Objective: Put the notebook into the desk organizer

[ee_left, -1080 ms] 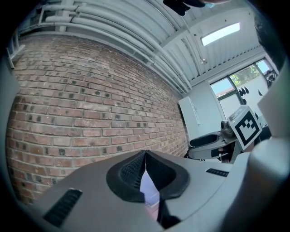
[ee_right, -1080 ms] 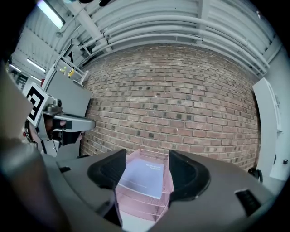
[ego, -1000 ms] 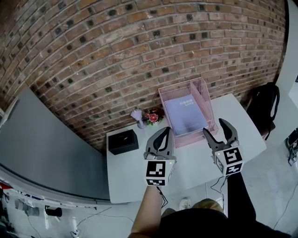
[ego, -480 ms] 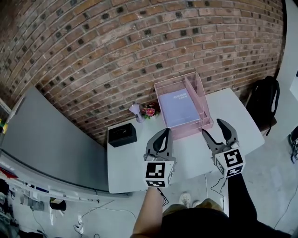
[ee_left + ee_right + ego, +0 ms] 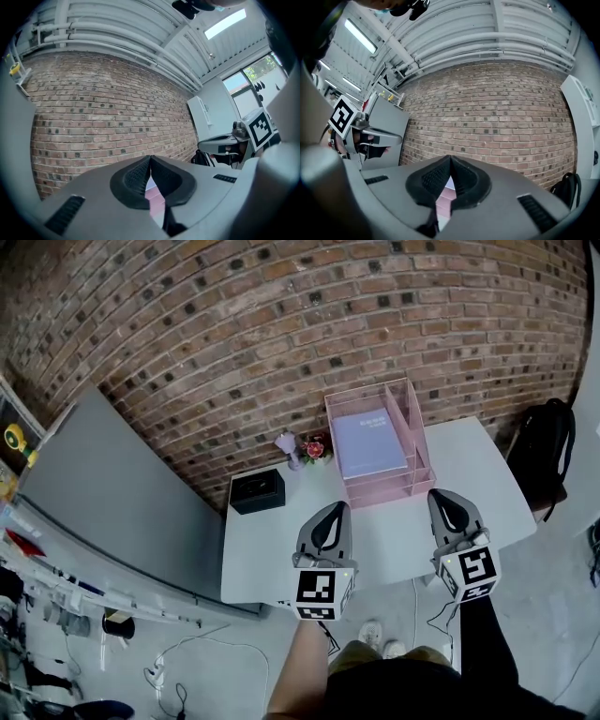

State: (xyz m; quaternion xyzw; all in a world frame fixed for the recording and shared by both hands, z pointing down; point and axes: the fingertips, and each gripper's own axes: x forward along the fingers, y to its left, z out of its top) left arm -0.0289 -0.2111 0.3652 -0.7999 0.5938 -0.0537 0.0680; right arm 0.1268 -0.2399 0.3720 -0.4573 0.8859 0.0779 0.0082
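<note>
The pale lilac notebook (image 5: 368, 443) lies flat inside the pink see-through desk organizer (image 5: 382, 493), which stands at the back of the white table against the brick wall. Both grippers hover over the table's near half, apart from the organizer. My left gripper (image 5: 332, 513) is shut with nothing in it; in the left gripper view its pads (image 5: 150, 164) meet. My right gripper (image 5: 443, 500) is also shut and holds nothing, its jaws pressed together (image 5: 450, 164) in the right gripper view. A sliver of pink organizer shows below each pair of jaws.
A black box (image 5: 258, 490) sits at the table's back left, and a small vase of flowers (image 5: 305, 448) stands between it and the organizer. A black backpack (image 5: 549, 442) rests right of the white table (image 5: 394, 540). A grey panel (image 5: 103, 502) leans at the left.
The right gripper's jaws, wide apart in both earlier frames, have come together. The left gripper stays shut. The head view has drifted, so the table sits slightly higher.
</note>
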